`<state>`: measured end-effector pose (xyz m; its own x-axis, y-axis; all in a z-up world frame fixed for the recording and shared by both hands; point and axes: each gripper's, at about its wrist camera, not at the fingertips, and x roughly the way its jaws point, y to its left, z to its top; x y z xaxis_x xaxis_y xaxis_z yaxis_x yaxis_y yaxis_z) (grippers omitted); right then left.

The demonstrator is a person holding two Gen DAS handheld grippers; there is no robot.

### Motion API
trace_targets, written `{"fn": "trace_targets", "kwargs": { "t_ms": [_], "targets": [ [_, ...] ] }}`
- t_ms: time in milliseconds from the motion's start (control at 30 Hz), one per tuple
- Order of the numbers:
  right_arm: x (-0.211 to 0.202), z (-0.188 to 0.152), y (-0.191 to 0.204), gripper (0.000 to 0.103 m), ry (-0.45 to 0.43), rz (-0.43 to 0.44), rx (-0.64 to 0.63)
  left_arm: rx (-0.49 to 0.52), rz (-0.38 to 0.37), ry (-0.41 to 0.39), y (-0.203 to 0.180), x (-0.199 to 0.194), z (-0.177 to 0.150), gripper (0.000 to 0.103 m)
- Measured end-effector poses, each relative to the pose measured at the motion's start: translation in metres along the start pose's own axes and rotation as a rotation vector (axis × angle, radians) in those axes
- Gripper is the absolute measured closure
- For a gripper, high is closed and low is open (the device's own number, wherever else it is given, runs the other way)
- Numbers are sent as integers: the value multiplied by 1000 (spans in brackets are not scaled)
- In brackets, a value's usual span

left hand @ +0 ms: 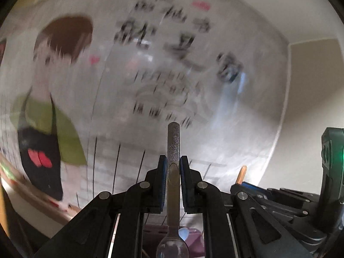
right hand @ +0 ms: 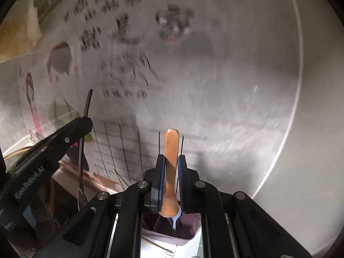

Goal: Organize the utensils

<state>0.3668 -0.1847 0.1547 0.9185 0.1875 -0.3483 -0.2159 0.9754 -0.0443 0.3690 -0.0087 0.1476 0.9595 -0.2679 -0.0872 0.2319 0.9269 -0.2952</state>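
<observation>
In the left wrist view my left gripper [left hand: 173, 161] is shut on a metal spoon [left hand: 173, 142]. The spoon's textured handle sticks out past the pads and its bowl hangs below, near the camera. My right gripper [right hand: 171, 159] is shut on a wooden-handled utensil [right hand: 171, 148], whose rounded end points up. Under it stands a mauve utensil holder [right hand: 189, 236] with a pale plastic piece [right hand: 174, 222] in it. The two grippers are side by side: the right gripper [left hand: 240, 183] shows beside the left one, and the left gripper [right hand: 85, 123] holds the spoon [right hand: 81, 161] edge-on in the right wrist view.
A wall poster [left hand: 150, 64] with a cartoon figure and blurred writing fills the background close ahead. A wooden ledge [right hand: 94, 179] runs along its foot. Thin sticks [right hand: 159, 246] lie on paper below the holder. A green-lit device [left hand: 332, 150] is at the right edge.
</observation>
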Motion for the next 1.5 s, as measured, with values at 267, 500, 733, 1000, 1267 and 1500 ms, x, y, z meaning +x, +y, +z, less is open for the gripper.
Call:
{"fn": "trace_targets", "kwargs": {
  "t_ms": [267,500,733,1000,1267,1500],
  "targets": [
    [55,-38,-25,92,91,-16,51,71,89,29,-10,51,-49,91],
    [83,-61,-36,92,118,-26,63,87,16,-23,-8,72,-66,91],
    [115,-81,-43,92,150,-20,84,96,80,-16,9,86,-101,91],
    [130,-108,-38,92,200,-12,68,93,102,115,15,104,-137,91],
    [134,-131,-42,91,280,-2,87,87,160,265,22,104,-151,79],
    [114,-133,-47,65,309,6,102,67,197,360,19,71,-129,58]
  ]
}}
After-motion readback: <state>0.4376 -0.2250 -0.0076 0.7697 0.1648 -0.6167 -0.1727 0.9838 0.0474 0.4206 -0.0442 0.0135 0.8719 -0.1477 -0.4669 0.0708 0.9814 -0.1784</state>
